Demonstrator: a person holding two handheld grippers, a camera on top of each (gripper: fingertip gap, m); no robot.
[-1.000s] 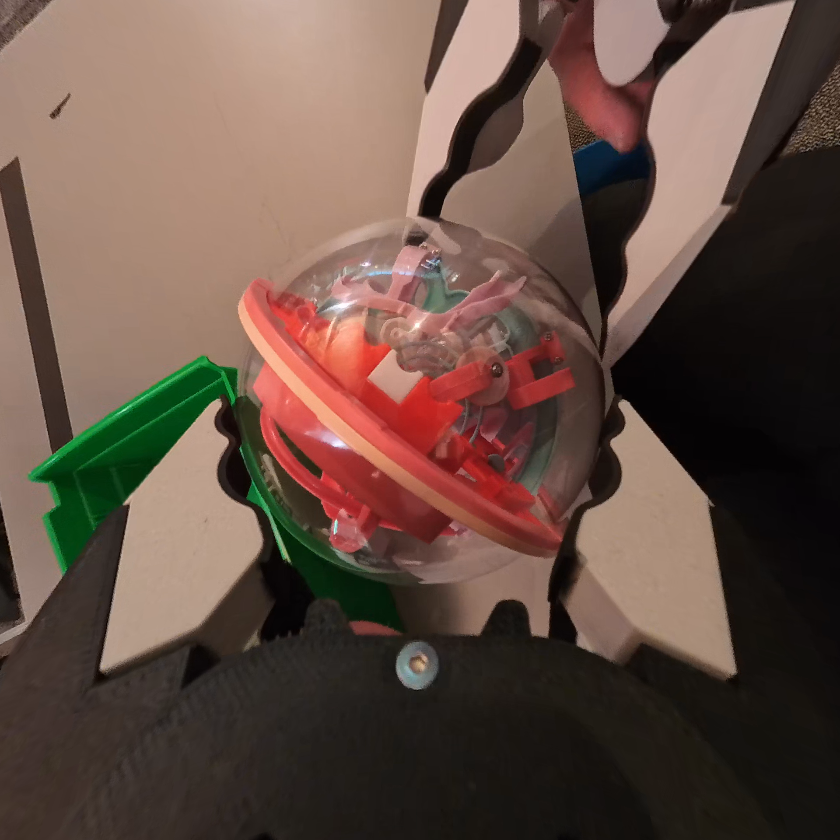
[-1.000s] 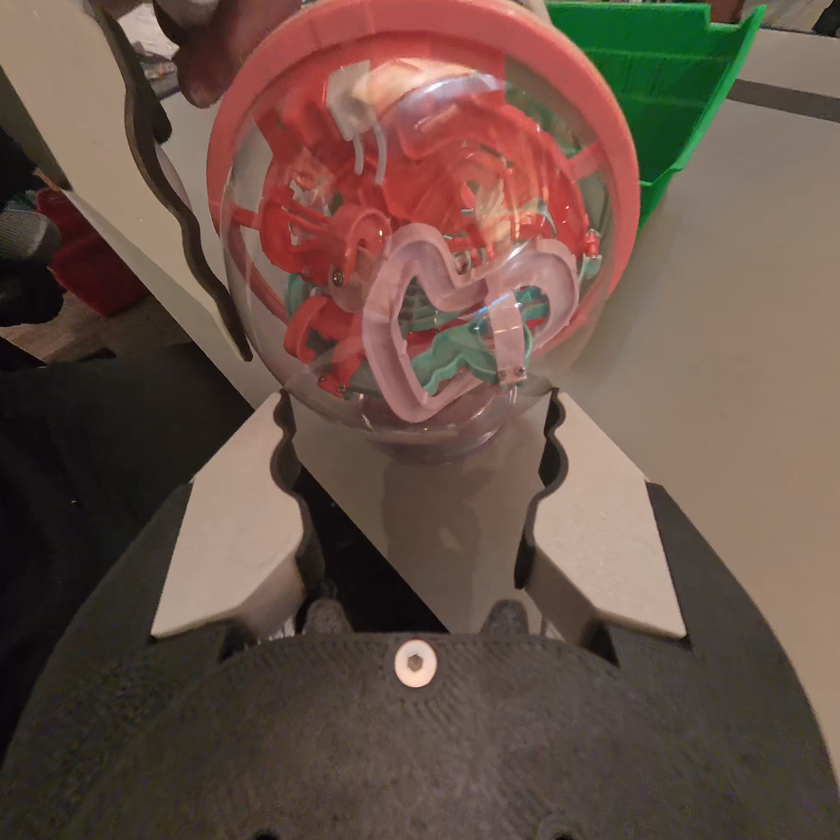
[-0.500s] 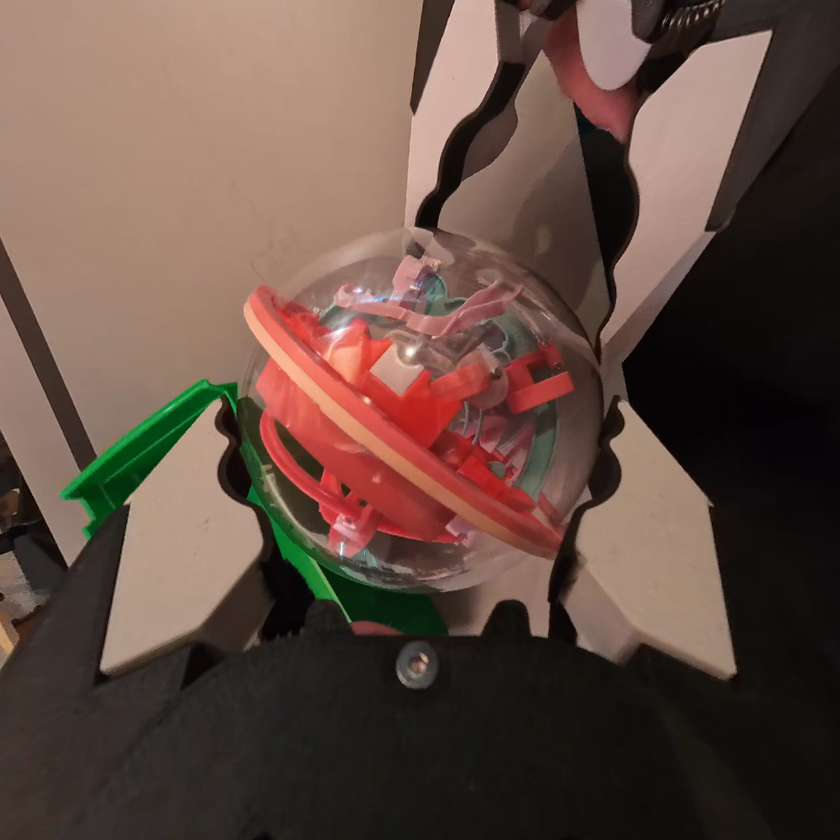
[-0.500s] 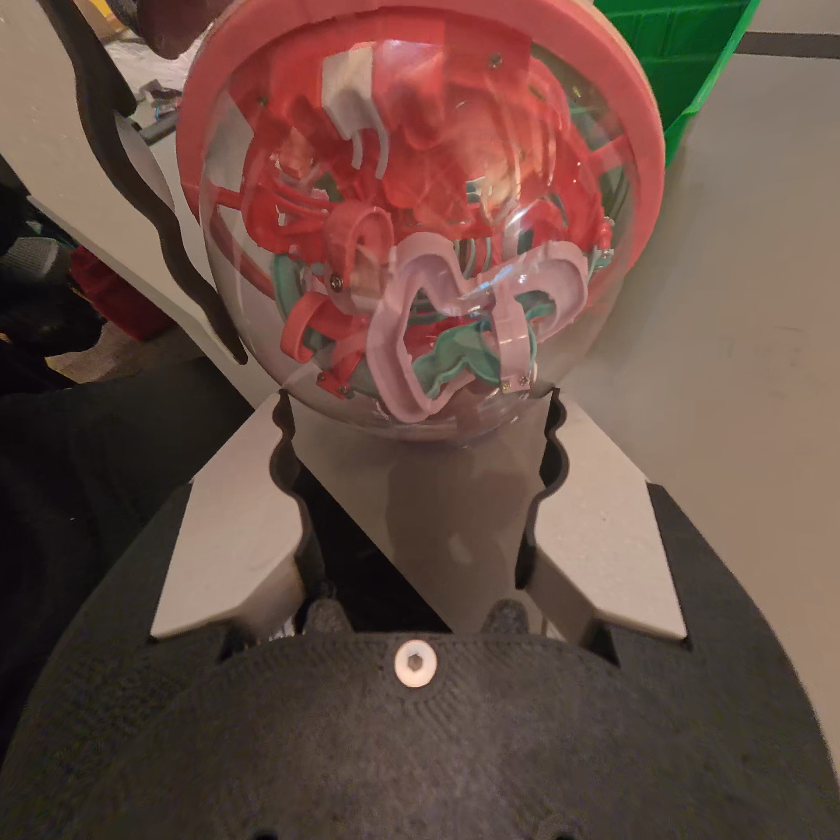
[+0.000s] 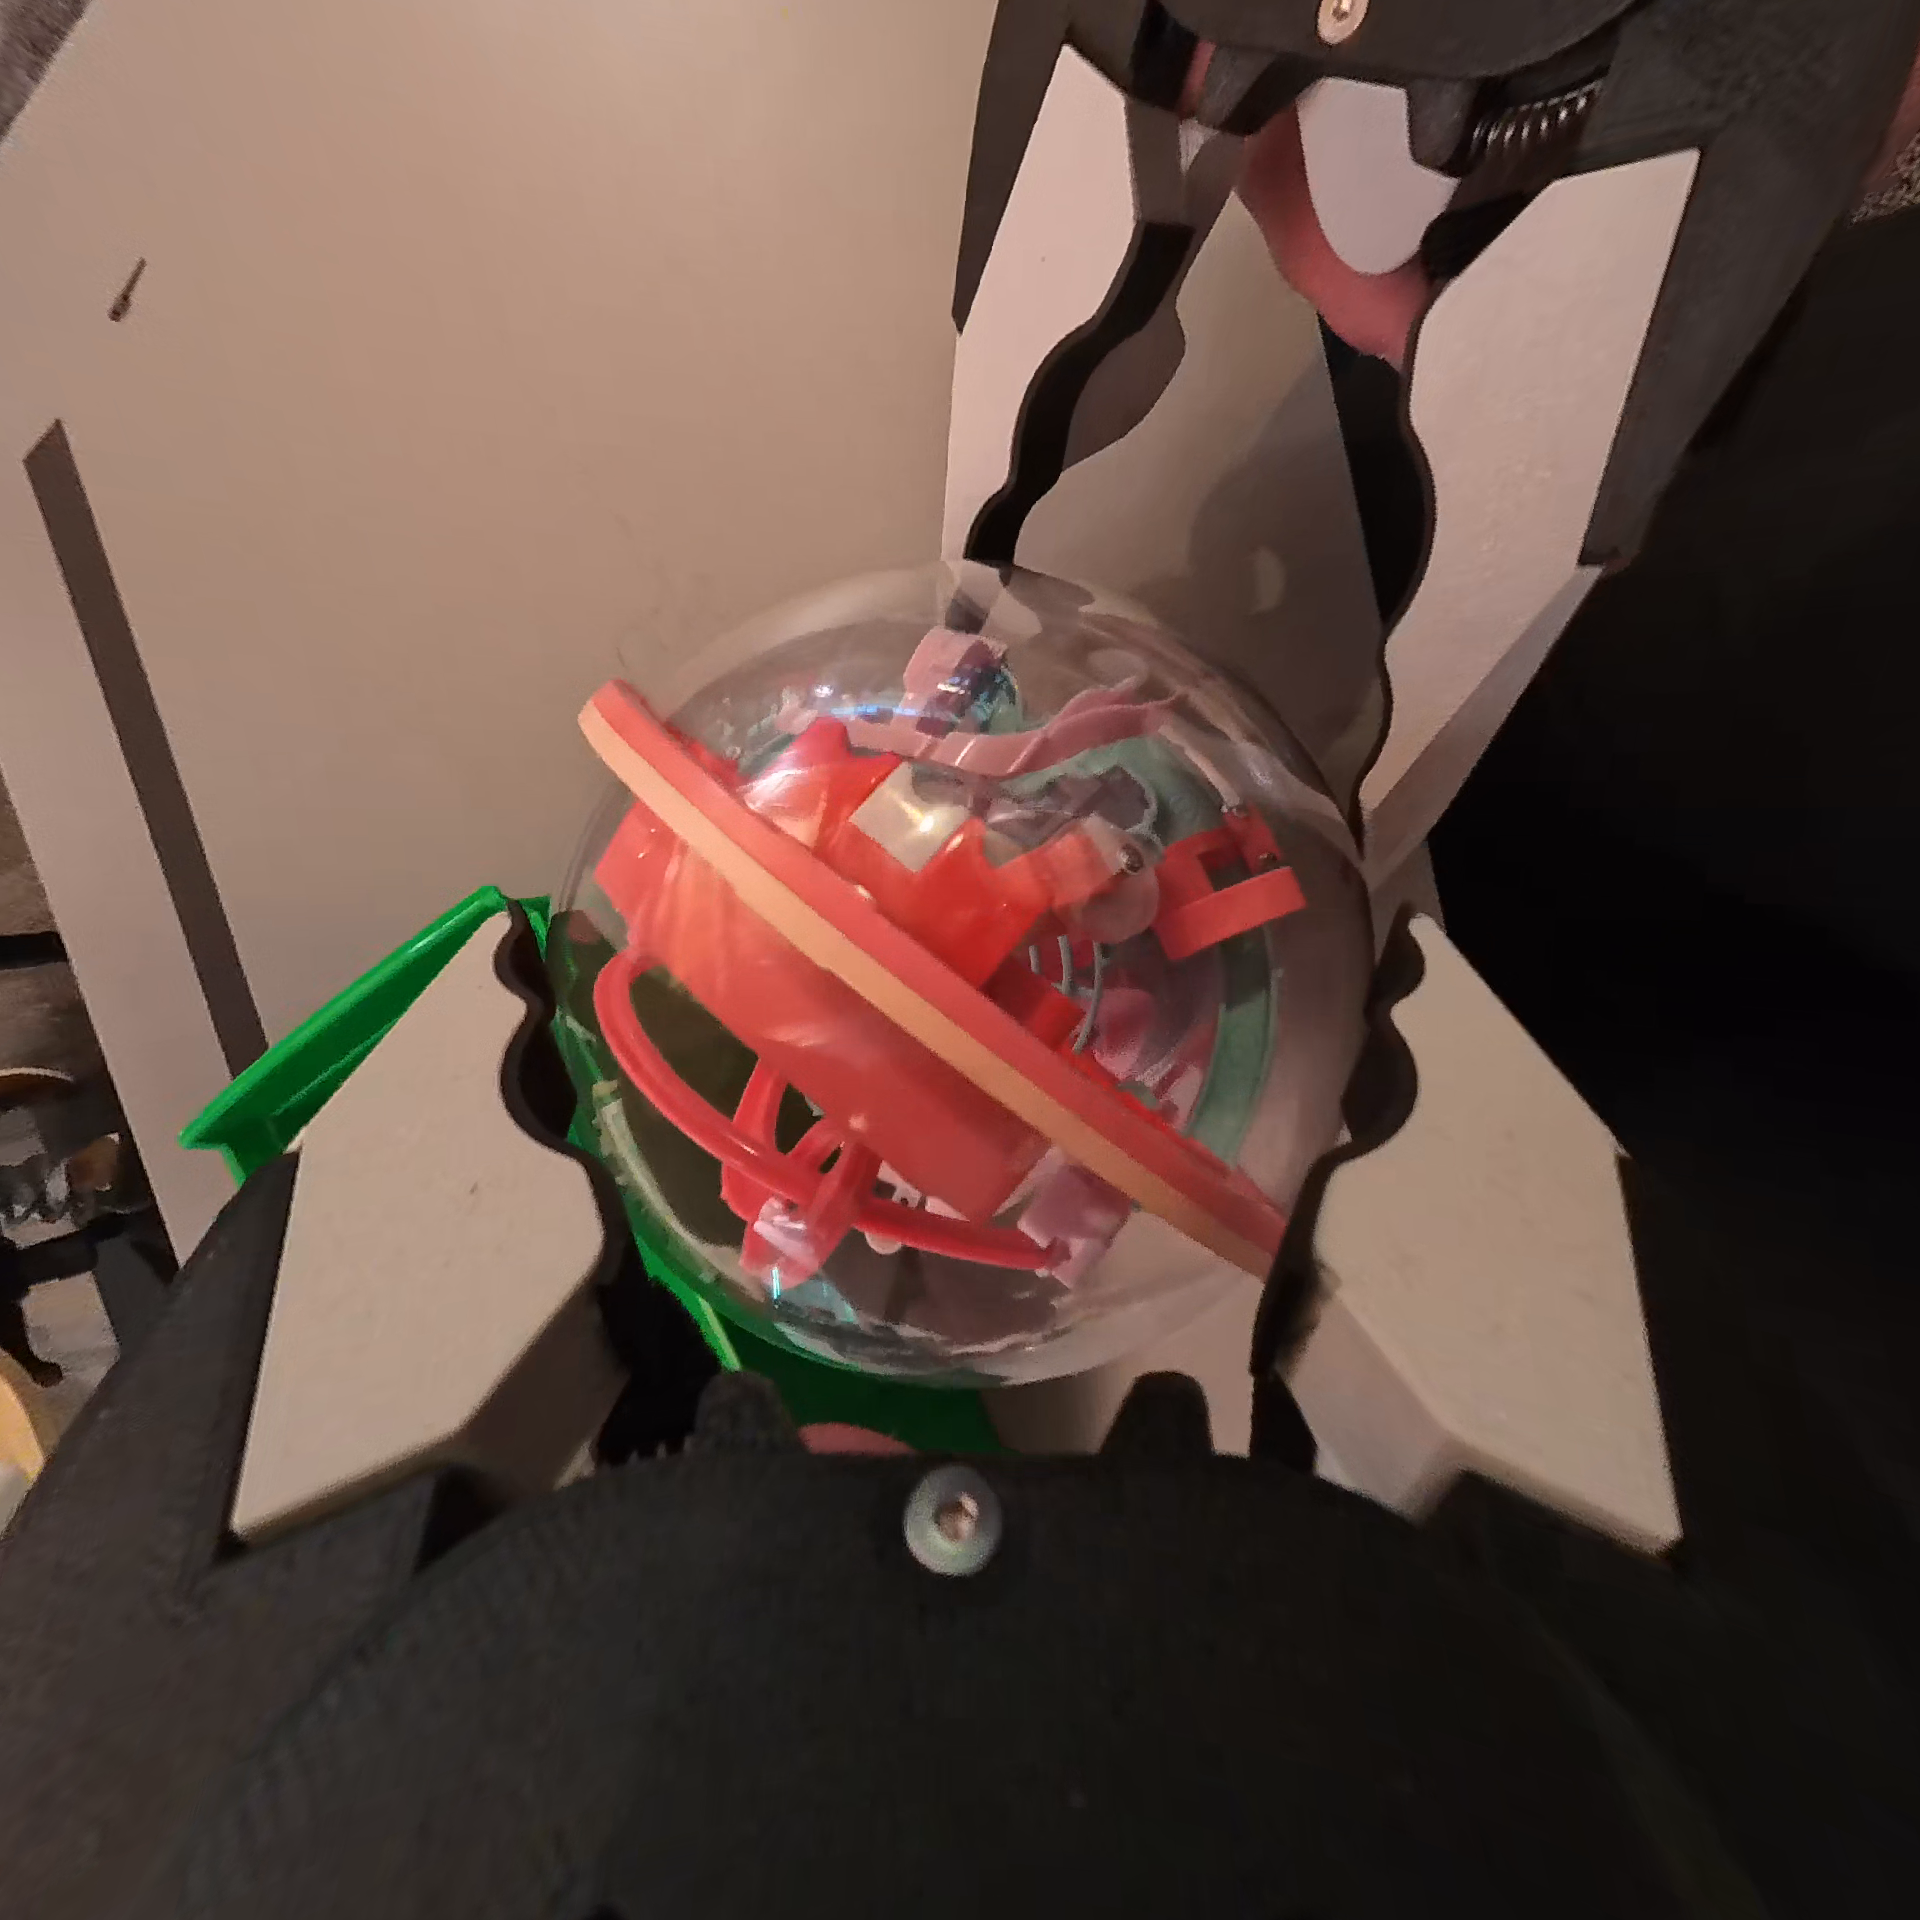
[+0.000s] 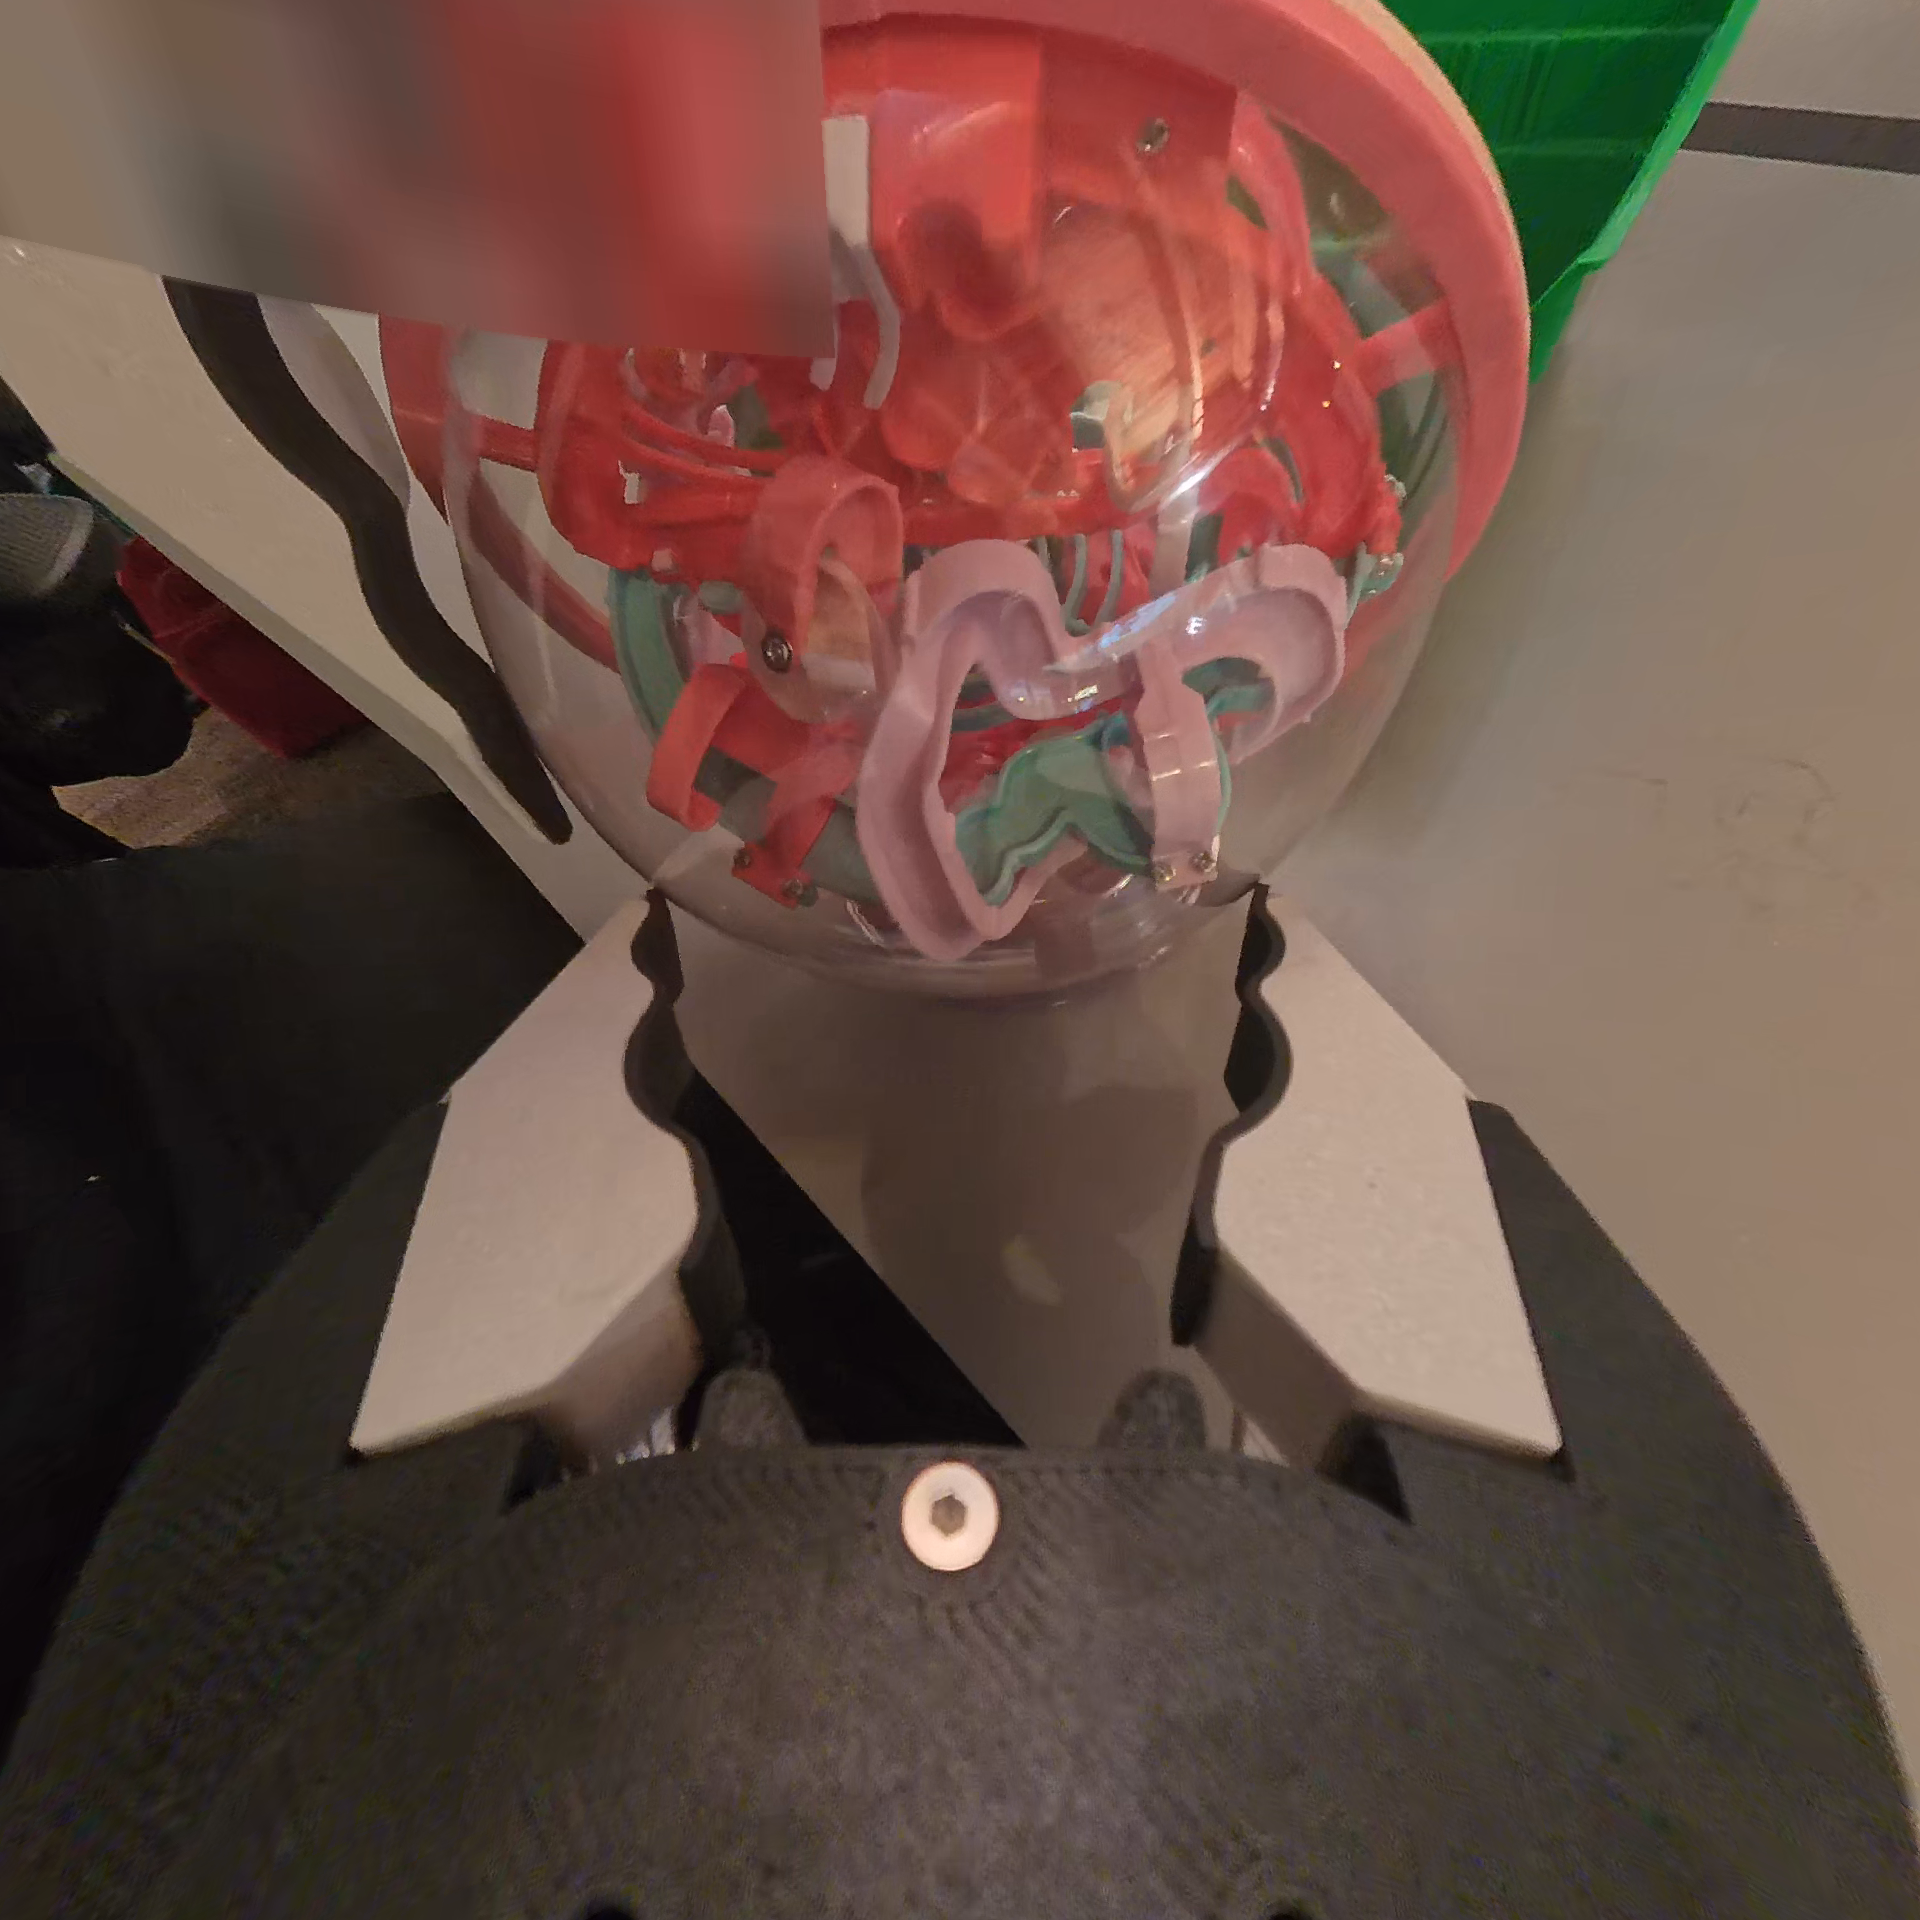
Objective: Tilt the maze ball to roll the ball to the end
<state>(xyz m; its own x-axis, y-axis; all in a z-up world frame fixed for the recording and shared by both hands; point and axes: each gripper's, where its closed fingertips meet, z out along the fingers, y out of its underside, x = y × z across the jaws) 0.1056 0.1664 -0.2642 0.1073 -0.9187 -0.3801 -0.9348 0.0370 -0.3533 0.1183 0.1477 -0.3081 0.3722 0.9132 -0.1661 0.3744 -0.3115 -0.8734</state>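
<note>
Left wrist view: unlabelled maze ball (image 5: 966, 987).

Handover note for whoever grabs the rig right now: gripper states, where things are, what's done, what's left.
Left gripper: shut on the maze ball, fingers on opposite sides, red equator ring tilted.
Right gripper: fingertips at the sphere's near end; contact looks light, grip not certain.
Maze ball is held up over the beige table, in front of the green stand.
Done: ball lifted and being tilted.
Left: the small inner ball can't be picked out among the tracks, so progress is unknown; keep tilting until it reaches the end.
</note>
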